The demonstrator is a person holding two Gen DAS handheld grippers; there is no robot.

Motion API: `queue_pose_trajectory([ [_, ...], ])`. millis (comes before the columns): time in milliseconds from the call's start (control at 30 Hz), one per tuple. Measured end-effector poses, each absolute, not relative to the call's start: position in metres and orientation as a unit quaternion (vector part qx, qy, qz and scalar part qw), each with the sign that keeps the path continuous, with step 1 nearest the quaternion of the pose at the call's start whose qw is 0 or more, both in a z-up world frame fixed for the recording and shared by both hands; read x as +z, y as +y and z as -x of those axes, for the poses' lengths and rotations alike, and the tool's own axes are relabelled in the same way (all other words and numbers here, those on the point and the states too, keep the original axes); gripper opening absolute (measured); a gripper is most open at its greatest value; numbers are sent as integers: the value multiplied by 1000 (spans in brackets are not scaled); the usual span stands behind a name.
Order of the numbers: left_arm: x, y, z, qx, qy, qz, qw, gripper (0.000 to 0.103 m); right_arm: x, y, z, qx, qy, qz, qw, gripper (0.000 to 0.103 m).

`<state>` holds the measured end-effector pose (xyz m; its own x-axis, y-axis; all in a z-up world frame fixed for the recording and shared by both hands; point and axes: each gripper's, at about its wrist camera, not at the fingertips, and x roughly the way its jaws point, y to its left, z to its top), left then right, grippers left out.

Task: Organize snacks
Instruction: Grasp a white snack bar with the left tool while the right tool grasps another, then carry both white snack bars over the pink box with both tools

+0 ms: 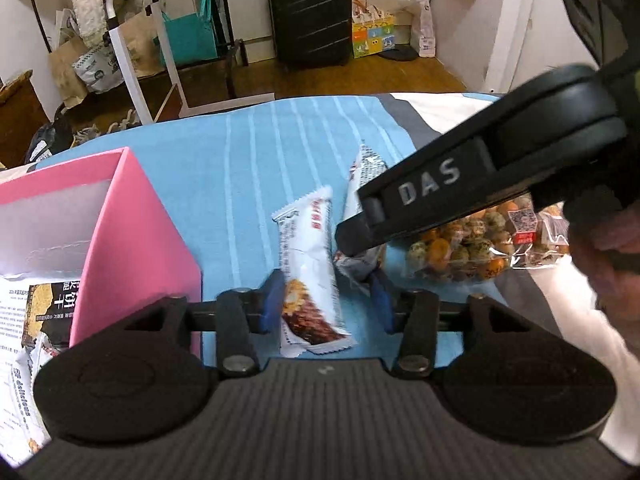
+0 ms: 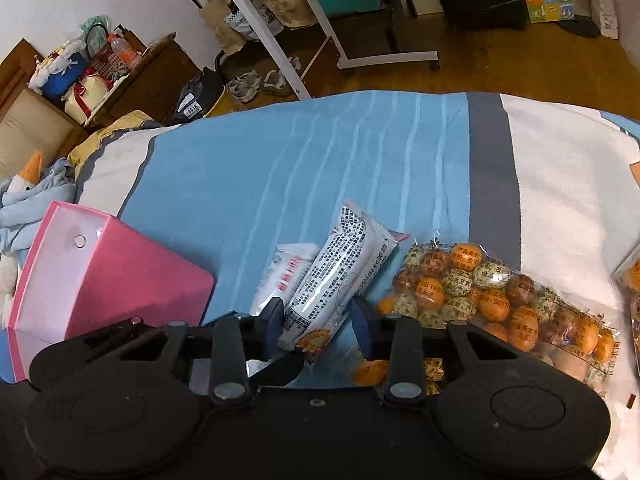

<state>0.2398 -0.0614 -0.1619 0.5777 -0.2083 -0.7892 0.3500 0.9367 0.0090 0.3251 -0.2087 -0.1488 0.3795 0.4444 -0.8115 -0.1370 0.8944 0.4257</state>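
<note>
**Two grippers, two snack bars on the blue bedspread**

Left gripper (image 1: pixel 326 300) sits low with its jaws spread wide around a white snack bar (image 1: pixel 310 272); the left blue pad is just beside the wrapper, the right pad clear of it. Right gripper (image 2: pixel 318 322) comes in from the right, jaws part open around the near end of the second bar (image 2: pixel 340 276), printed side up and propped across the first; whether the pads press it, I cannot tell. Beside it lies a clear bag of round snacks (image 2: pixel 492 300). Over on the left, the pink box (image 1: pixel 132 232) stands open with printed snack packets (image 1: pixel 28 320) inside. All of it rests on the striped bedspread (image 2: pixel 280 168).
</note>
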Motion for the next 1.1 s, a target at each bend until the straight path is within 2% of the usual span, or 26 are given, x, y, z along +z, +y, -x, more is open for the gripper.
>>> queue_pose_trajectory([
  [67, -164, -62, -241, -160, 438, -86, 880, 58, -145, -208, -324, 185, 526, -134, 819, 36],
  [167, -169, -60, -244, -163, 460, -82, 869, 57, -139, -209, -322, 188, 522, -117, 824, 35],
  [233, -173, -60, -245, -163, 465, -79, 866, 52, -138, -209, -322, 188, 525, -114, 822, 35],
  [367, -171, -57, -247, -162, 473, -57, 864, 34, -141, -211, -322, 191, 529, -120, 818, 34],
  [400, -170, -55, -247, -161, 474, -54, 864, 32, -141, -211, -322, 192, 528, -121, 818, 34],
  [1100, -151, -47, -217, -171, 491, -32, 854, 31, -107, -221, -282, 196, 533, -107, 816, 31],
])
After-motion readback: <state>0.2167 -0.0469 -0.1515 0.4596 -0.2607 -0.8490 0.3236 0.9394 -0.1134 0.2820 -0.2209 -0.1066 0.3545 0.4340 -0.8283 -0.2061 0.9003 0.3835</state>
